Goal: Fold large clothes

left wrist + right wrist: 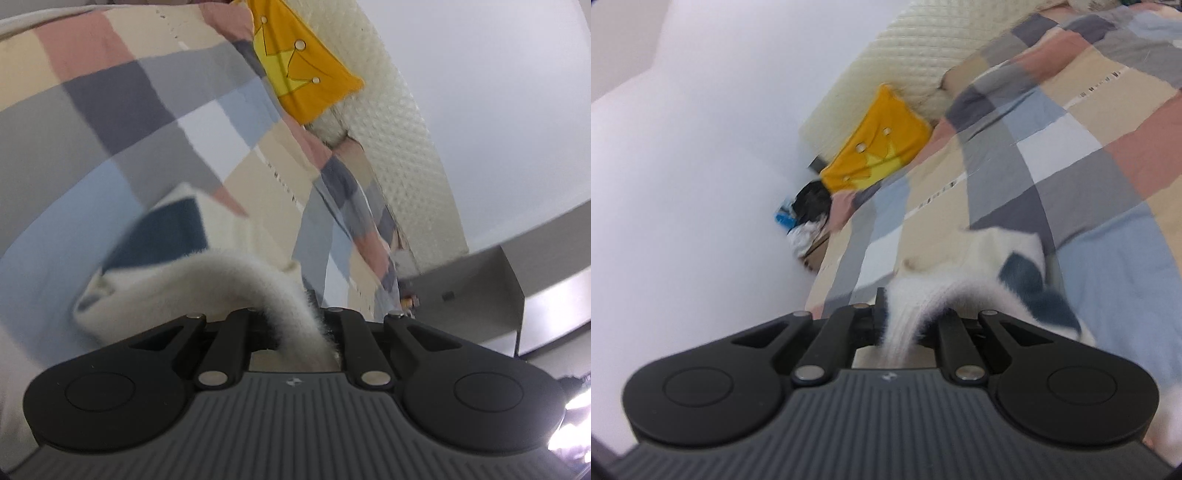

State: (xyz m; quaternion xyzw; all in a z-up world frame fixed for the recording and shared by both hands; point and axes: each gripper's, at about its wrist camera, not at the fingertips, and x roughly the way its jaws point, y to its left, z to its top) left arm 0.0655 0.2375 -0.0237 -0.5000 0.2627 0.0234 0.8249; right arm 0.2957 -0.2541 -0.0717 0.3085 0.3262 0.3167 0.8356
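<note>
A fuzzy cream-white garment with dark teal patches (162, 236) lies bunched on a patchwork bedspread (110, 122). In the left wrist view its furry edge arcs back into my left gripper (295, 325), which is shut on it; the fingertips are hidden under the fabric. In the right wrist view the same cream garment (979, 251) with a teal patch runs down into my right gripper (905, 325), also shut on a fold of it. Both views are tilted and blurred.
A yellow-orange cushion with a crown print (295, 70) leans on a cream quilted headboard (399, 122). Grey furniture (480, 280) stands beside the bed. In the right wrist view a white wall (683, 147) and a black-and-white bundle (809, 206) flank the bed (1071, 147).
</note>
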